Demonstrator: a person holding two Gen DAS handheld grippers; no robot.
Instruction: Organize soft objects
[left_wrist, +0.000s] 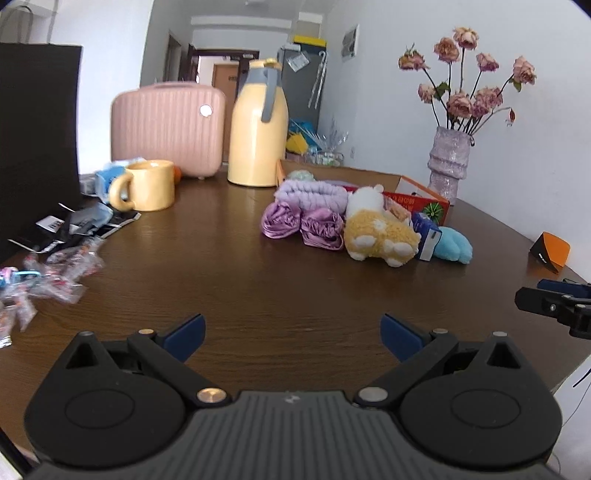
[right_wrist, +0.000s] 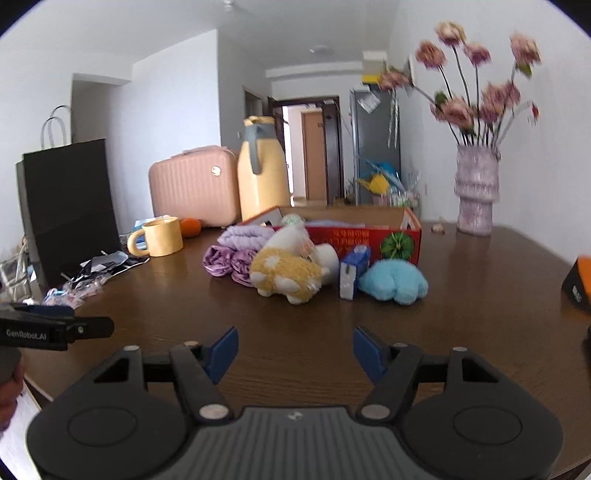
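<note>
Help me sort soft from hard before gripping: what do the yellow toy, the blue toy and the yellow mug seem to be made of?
Yellow toy: plush, matte and fuzzy, with a shaggy outline and white paw patches.
Blue toy: plush too, with a fluffy pile and rounded, squashy lobes.
Yellow mug: hard, likely glazed ceramic, going by its smooth walls, thick handle and soft sheen; coated metal or plastic cannot be ruled out.

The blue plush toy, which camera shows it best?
The right wrist view: the blue plush toy lies nearly whole on the table, beside the small blue carton. In the left wrist view the toy sits farther right, and that carton hides part of it.
</note>
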